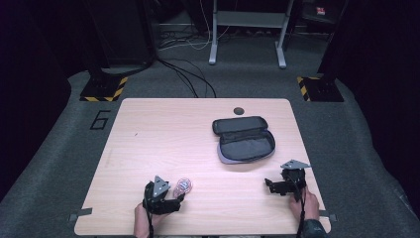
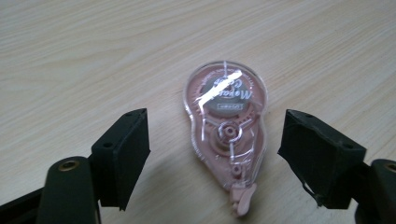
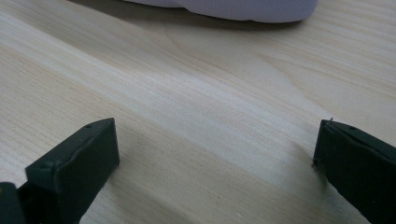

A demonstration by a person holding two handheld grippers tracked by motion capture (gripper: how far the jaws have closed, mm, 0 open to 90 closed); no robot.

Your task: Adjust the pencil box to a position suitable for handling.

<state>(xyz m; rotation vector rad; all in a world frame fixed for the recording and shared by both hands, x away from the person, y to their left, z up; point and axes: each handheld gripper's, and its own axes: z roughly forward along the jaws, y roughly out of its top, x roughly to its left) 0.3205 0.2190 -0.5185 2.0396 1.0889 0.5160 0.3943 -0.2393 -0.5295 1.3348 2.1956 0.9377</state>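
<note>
A clear pink correction-tape dispenser [image 2: 226,135] lies flat on the light wooden table [image 1: 163,134], near the front edge [image 1: 183,186]. My left gripper [image 2: 217,142] is open, with one jaw on each side of the dispenser and a gap between each pad and the casing. In the high view the left gripper [image 1: 176,197] sits just left of the dispenser. At the front right, my right gripper [image 1: 270,186] rests low over bare wood, open [image 3: 217,149] with nothing between its jaws. An unzipped dark pencil case [image 1: 243,139] lies right of the table's middle.
A small dark round spot [image 1: 239,110] marks the table's far edge. The case's grey underside [image 3: 233,7] lies ahead of the right gripper. Beyond the table are stand bases with yellow-black tape [image 1: 104,89], cables [image 1: 190,74] and a grey frame's legs [image 1: 247,34].
</note>
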